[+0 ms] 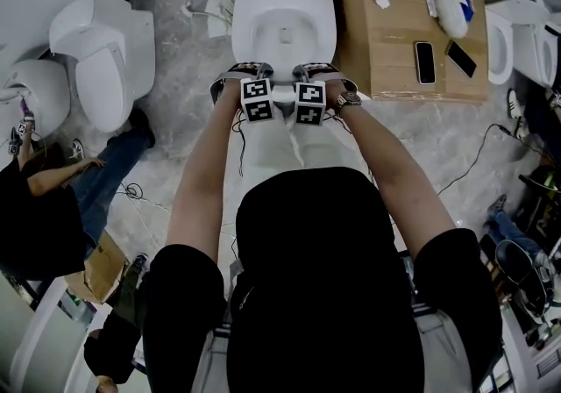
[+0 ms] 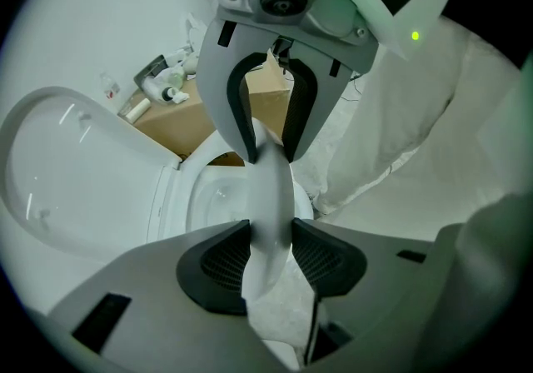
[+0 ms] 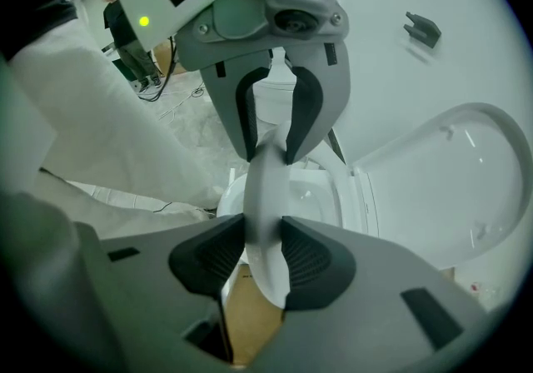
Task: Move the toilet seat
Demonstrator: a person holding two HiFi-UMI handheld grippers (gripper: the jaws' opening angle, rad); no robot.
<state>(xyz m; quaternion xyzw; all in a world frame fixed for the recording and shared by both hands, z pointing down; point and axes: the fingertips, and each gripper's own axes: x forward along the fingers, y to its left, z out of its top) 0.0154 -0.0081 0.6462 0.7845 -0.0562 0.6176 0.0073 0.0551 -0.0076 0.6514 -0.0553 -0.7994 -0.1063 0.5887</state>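
The left forearm and right forearm, both bare below black short sleeves, reached forward and converged. The left gripper and right gripper sat close side by side, pointing steeply down with their marker cubes facing up. A watch circled the right wrist. Each gripper's dark pads pressed on both faces of the toilet seat edge, the right clamped just beside the left.
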